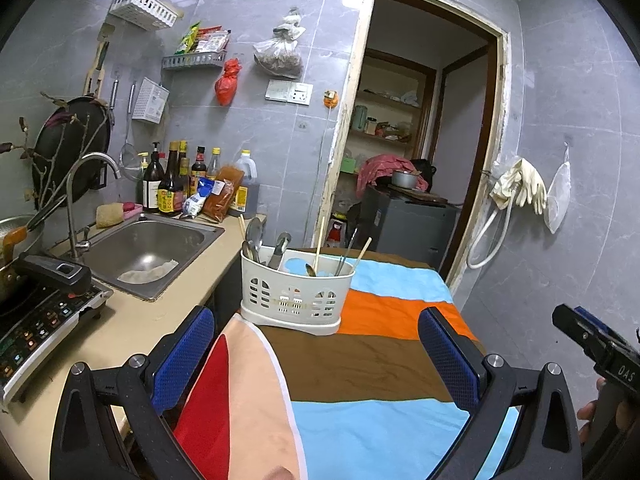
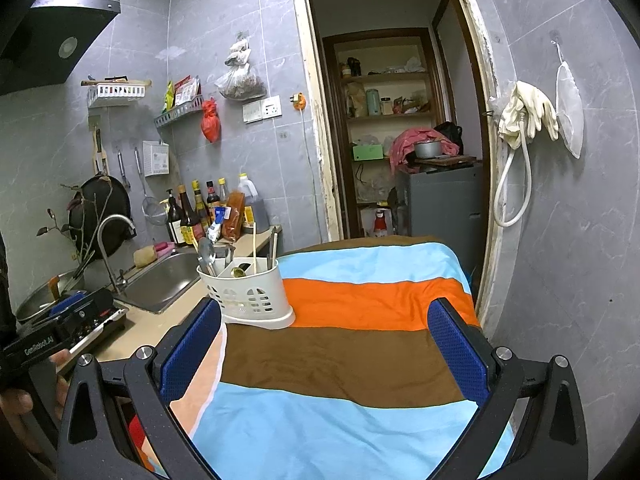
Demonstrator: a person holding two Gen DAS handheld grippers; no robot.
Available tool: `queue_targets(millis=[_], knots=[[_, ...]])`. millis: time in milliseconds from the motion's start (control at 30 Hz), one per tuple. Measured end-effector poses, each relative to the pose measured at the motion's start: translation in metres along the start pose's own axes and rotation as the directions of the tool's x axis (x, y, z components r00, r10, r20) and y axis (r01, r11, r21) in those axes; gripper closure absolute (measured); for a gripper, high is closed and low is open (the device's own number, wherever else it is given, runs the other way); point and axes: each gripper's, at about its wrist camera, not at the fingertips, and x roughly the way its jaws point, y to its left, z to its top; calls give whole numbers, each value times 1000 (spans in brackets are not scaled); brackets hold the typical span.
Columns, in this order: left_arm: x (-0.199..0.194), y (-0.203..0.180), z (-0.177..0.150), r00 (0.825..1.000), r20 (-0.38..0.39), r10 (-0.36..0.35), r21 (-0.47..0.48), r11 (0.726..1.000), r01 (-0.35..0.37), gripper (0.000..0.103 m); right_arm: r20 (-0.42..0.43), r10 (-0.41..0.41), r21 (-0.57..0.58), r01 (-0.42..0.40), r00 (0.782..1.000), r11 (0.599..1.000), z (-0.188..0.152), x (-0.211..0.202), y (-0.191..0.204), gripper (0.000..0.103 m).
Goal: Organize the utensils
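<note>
Left gripper point(image 1: 316, 350): blue-padded jaws spread wide, nothing between them, nothing touched. Right gripper point(image 2: 326, 344): jaws equally wide apart, empty, hovering over the striped cloth-covered table point(image 2: 360, 360).

The white perforated plastic utensil caddy point(image 1: 294, 298) stands at frame centre in the left view, on the cloth's far left edge. It holds metal spoons point(image 1: 253, 236), pale wooden chopsticks point(image 1: 319, 244) and other handles, all upright or leaning. No object lies between either gripper and the caddy.

The stainless steel sink point(image 1: 148, 252) occupies the left of the frame, with dark sauce bottles point(image 1: 172, 188) behind it. An open doorway point(image 1: 420, 140) fills the upper right.
</note>
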Motion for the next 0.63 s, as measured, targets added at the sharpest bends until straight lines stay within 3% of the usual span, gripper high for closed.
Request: queue_targets(millis=[267, 633], knots=[[4, -16, 3, 1000, 7, 4, 65, 998, -5, 0, -3, -2, 0, 2, 1000, 1000, -2, -1, 4, 2], [15, -22, 2, 1000, -21, -20, 63, 998, 21, 0, -22, -5, -1, 5, 1000, 1000, -10, 0, 10, 2]])
